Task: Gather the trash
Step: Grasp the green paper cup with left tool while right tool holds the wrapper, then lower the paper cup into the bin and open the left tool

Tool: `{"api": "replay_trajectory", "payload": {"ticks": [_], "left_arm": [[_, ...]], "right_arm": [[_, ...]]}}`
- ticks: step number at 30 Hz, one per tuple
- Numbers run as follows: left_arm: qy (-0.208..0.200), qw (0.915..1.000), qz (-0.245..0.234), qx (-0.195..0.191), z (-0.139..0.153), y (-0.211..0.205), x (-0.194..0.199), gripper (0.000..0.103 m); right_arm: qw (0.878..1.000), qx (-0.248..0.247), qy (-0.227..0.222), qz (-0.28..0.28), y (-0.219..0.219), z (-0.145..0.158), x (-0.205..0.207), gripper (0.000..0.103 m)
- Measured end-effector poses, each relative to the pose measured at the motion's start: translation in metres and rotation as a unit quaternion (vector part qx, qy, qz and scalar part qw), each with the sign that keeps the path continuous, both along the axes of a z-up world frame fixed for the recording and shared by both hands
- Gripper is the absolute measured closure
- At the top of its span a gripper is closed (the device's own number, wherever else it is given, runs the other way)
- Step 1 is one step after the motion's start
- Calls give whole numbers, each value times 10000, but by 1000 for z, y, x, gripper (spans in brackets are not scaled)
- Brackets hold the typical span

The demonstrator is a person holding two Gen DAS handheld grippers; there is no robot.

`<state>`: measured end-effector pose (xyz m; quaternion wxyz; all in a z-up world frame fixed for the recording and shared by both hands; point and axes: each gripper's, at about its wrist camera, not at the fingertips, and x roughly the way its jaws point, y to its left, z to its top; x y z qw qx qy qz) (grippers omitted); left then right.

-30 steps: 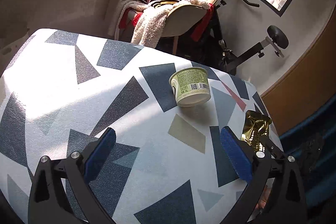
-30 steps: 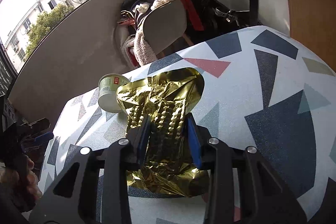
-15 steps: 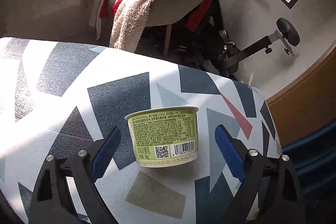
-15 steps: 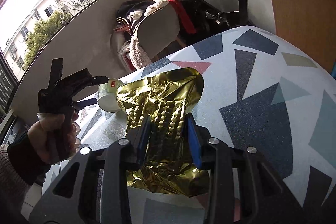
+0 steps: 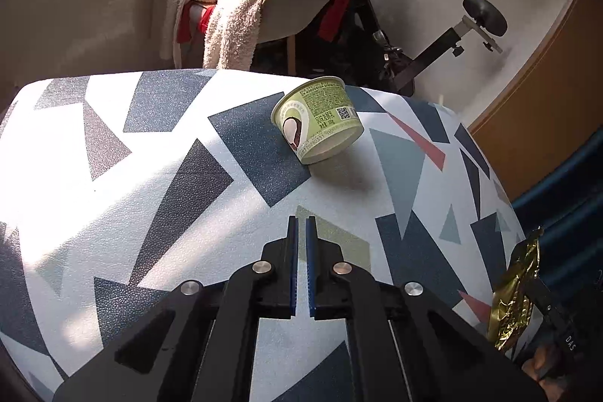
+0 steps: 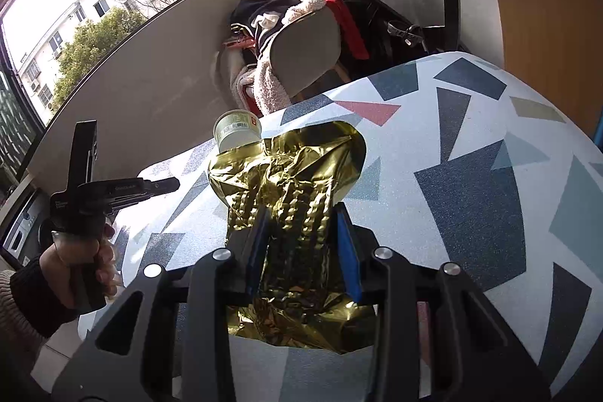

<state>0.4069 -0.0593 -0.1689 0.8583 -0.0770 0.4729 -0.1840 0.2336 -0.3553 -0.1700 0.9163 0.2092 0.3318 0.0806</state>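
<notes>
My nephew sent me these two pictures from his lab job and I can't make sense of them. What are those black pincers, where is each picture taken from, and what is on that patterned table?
There is no robot here. A person holds a two-finger gripper in each hand, and each gripper carries a wide-angle camera that looks along its fingers. One picture comes from the left gripper: its blue-padded fingers are shut on nothing above the table. A green paper cup lies tilted on the table beyond it. The other picture comes from the right gripper, which pinches a crumpled gold foil wrapper. At its left you see the person's left hand holding the other gripper.
</notes>
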Motion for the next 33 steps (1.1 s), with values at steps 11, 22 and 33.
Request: {"api": "replay_trajectory", "payload": {"ticks": [11, 22, 33], "left_arm": [[568, 9859, 839, -1329, 1, -8, 59, 6], [992, 9835, 1213, -906, -35, -49, 137, 6], [67, 9994, 289, 154, -17, -32, 65, 28]], "right_arm": [[10000, -52, -34, 22, -4, -5, 4, 66], [9995, -62, 192, -227, -37, -29, 13, 66], [9999, -113, 105, -59, -24, -21, 6, 66]]}}
